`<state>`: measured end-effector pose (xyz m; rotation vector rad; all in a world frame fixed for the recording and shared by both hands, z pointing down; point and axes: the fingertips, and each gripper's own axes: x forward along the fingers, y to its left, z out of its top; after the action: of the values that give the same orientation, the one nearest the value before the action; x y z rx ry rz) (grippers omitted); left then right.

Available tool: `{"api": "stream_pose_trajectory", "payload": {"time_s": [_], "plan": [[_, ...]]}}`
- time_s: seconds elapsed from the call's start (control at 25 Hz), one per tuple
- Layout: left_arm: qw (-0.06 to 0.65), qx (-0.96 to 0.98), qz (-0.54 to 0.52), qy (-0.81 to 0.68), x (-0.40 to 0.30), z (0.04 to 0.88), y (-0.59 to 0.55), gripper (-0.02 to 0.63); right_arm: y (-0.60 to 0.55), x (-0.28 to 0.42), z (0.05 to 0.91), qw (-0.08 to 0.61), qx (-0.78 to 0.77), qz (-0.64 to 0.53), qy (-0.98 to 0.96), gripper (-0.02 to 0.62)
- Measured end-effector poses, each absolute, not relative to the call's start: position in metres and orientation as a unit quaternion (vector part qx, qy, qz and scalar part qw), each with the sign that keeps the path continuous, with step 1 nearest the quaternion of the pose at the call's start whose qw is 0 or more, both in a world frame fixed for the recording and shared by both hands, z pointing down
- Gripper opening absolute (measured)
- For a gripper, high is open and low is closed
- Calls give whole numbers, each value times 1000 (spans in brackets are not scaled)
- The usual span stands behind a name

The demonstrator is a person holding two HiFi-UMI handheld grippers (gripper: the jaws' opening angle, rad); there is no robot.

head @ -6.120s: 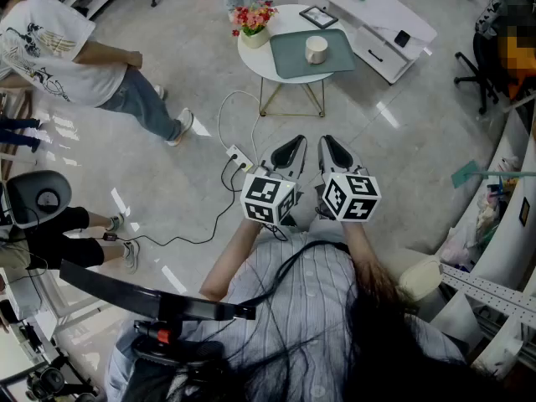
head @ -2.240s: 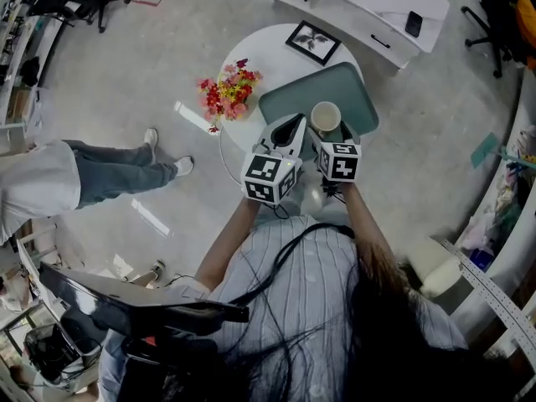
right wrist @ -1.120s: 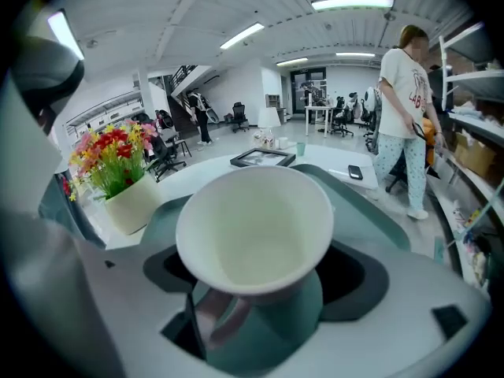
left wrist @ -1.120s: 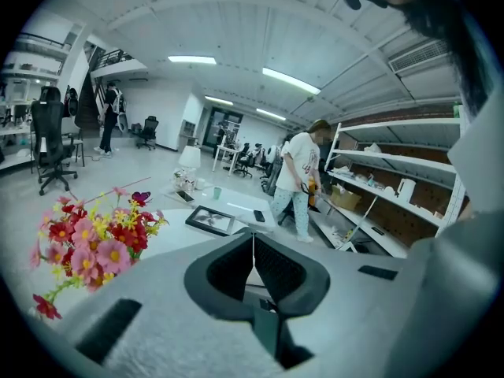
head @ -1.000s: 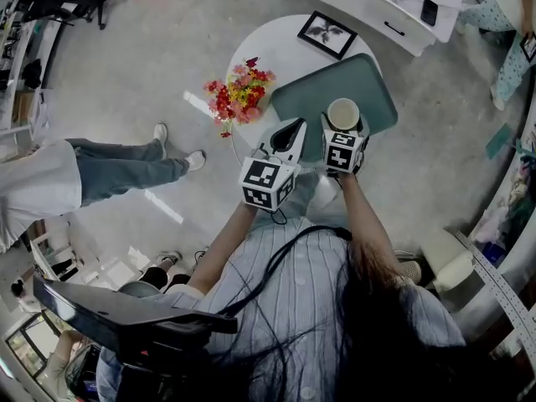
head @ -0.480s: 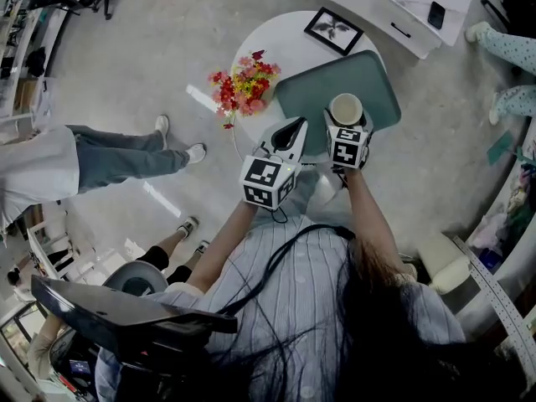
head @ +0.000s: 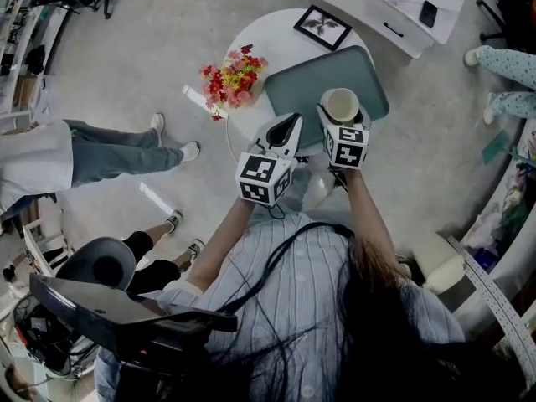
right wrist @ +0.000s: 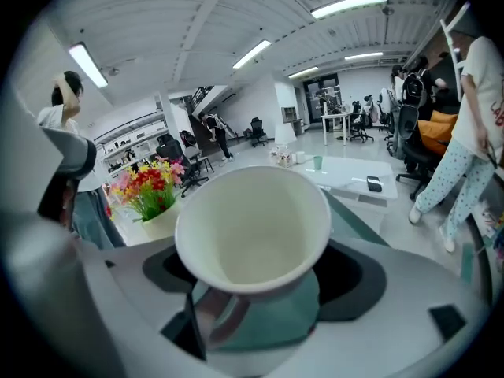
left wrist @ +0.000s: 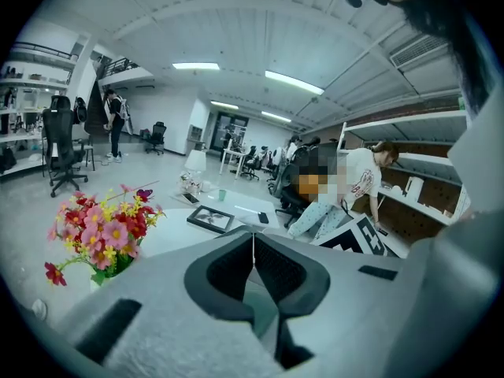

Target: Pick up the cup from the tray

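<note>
**Right gripper now at the cup**

Six seconds ago both grippers hung over bare floor, well short of the round white desk (head: 270,44). Now both reach over its near edge, and the right gripper (head: 341,118) has arrived at the cup (head: 341,103).

The desk carries four things, one of each: a teal tray (head: 306,82), a white cup, a pot of red and yellow flowers (head: 230,74) and a framed picture (head: 327,25). The tray fills the desk's right side, the flowers stand at its left edge, and the picture lies at its far edge.

The cup sits at the near edge of the tray. In the right gripper view the cup (right wrist: 252,227) fills the space between the jaws, which close on its lower body, its handle turned toward the camera. Whether its base is clear of the tray (right wrist: 272,321) cannot be told.

The left gripper (head: 292,119) hovers just beside the right one, over the tray's near-left corner. Its jaws (left wrist: 253,239) are pressed together with nothing between them.
</note>
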<state>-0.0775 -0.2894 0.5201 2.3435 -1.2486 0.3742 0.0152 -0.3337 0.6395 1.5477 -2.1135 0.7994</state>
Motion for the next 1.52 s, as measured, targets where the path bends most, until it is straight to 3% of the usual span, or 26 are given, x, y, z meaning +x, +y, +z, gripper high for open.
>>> {"api": "stream_pose_trajectory", "payload": {"time_s": [0.96,1.52], "plan": [[223,789,85,-567,8,516,-176,15,-214,110,560,179,442,288,-830,407],[203,795,93,-564,-20,495,-102,15,-135,76,535,160,431,288,-840,407]]}}
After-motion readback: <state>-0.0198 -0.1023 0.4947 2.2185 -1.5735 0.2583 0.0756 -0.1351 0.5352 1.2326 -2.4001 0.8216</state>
